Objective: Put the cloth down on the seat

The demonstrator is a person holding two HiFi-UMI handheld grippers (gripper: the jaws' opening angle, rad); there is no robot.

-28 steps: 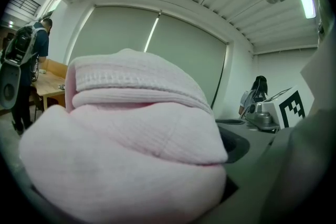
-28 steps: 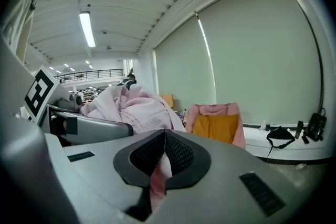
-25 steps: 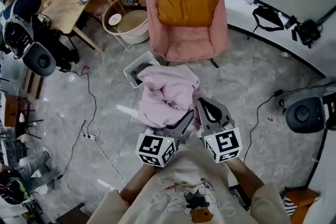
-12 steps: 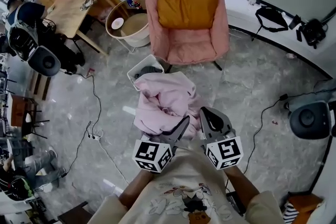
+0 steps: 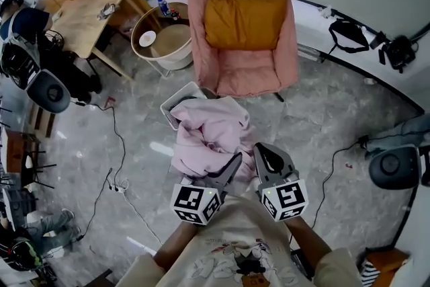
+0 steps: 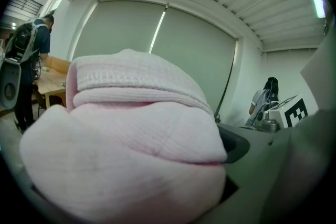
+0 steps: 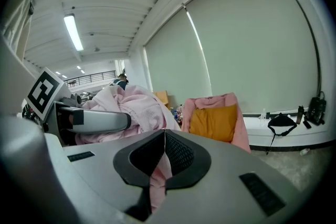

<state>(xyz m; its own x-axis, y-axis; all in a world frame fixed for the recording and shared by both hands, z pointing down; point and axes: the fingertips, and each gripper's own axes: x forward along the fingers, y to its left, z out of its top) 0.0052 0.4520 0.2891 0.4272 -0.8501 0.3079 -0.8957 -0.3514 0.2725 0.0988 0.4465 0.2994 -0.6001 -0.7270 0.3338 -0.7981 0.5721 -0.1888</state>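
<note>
A bunched pink cloth [image 5: 209, 134] hangs above the floor, held from below by both grippers. My left gripper [image 5: 230, 165] is shut on the pink cloth, which fills the left gripper view [image 6: 131, 149]. My right gripper [image 5: 263, 159] is shut on a strip of the same cloth [image 7: 159, 181], pinched between its black pads. The pink armchair [image 5: 242, 64] with an orange cushion [image 5: 245, 20] stands ahead of the cloth; in the right gripper view the armchair [image 7: 215, 118] lies beyond the jaws, still some way off.
A white basket [image 5: 176, 99] sits on the floor just under the cloth's far-left edge. A round tub table [image 5: 161, 37] and a wooden desk [image 5: 87, 7] stand left of the chair. Cables [image 5: 117, 144] run across the grey floor. A black stand base [image 5: 393, 167] is at right.
The cloth and both grippers have shifted slightly toward the armchair, which now sits a little nearer in the head view. Both grips are unchanged.
</note>
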